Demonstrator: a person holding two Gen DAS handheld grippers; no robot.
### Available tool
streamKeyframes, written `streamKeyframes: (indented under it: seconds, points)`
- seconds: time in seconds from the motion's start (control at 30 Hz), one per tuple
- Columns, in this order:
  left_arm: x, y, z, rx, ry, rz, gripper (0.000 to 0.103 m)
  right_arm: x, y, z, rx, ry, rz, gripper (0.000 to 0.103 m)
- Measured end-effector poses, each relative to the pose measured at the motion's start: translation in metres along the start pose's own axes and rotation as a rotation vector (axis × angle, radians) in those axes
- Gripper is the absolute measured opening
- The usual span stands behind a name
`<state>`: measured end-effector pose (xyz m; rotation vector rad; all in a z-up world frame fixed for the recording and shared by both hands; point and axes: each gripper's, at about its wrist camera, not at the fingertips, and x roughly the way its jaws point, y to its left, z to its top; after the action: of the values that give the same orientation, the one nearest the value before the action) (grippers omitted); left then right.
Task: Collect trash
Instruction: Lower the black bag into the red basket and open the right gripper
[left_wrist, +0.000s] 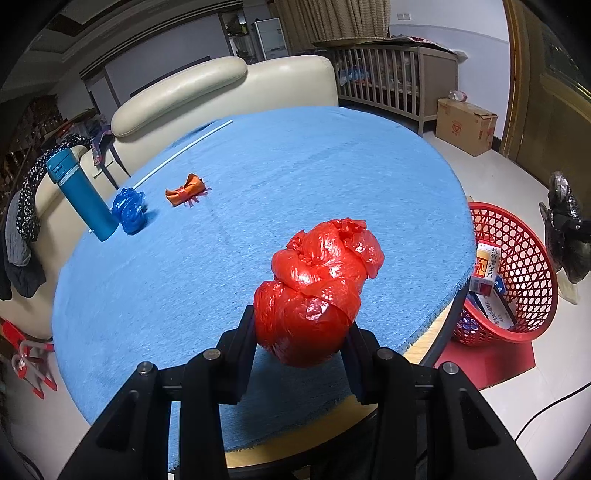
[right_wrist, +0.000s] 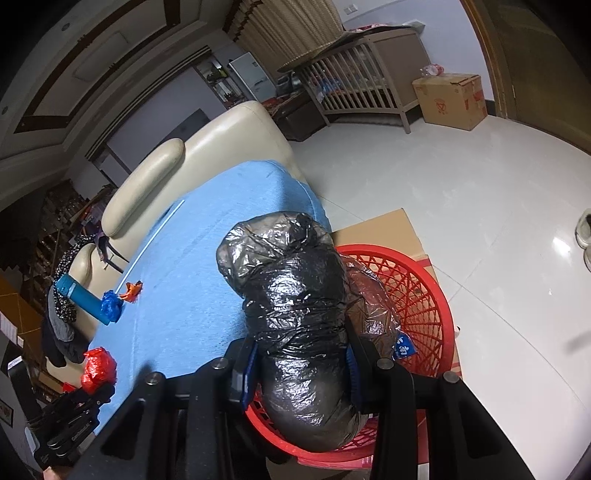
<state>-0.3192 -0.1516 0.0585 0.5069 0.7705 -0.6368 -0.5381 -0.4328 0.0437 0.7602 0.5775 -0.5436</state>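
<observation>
My left gripper is shut on a crumpled red plastic bag and holds it above the blue-clothed round table. My right gripper is shut on a crumpled black plastic bag and holds it over the red mesh basket on the floor beside the table. A crumpled blue bag and an orange wrapper lie at the table's far left. The basket holds a medicine box. The left gripper with the red bag shows in the right wrist view.
A teal bottle stands by the blue bag, and a white stick lies behind it. A cream sofa is behind the table. A cardboard box and a wooden crib stand by the far wall.
</observation>
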Motion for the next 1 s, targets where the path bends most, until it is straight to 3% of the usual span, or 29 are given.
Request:
streamKeyframes:
  seconds: [0.6,0.67,0.73,1.0]
  points:
    - [-0.006,-0.01,0.01,0.035,-0.027,-0.041,0.044,0.011,-0.008,0.0,0.005,0.026,-0.094,0.043]
    - [-0.009,-0.019,0.014,0.055,-0.036,-0.052,0.044,0.019,-0.007,0.0,-0.001,0.065,-0.108,0.051]
    - [-0.01,-0.026,0.018,0.07,-0.037,-0.065,0.044,0.024,-0.009,-0.002,-0.005,0.084,-0.129,0.068]
    - [-0.005,-0.057,0.027,0.133,-0.011,-0.109,0.044,0.011,-0.025,-0.004,0.048,0.048,-0.137,0.068]
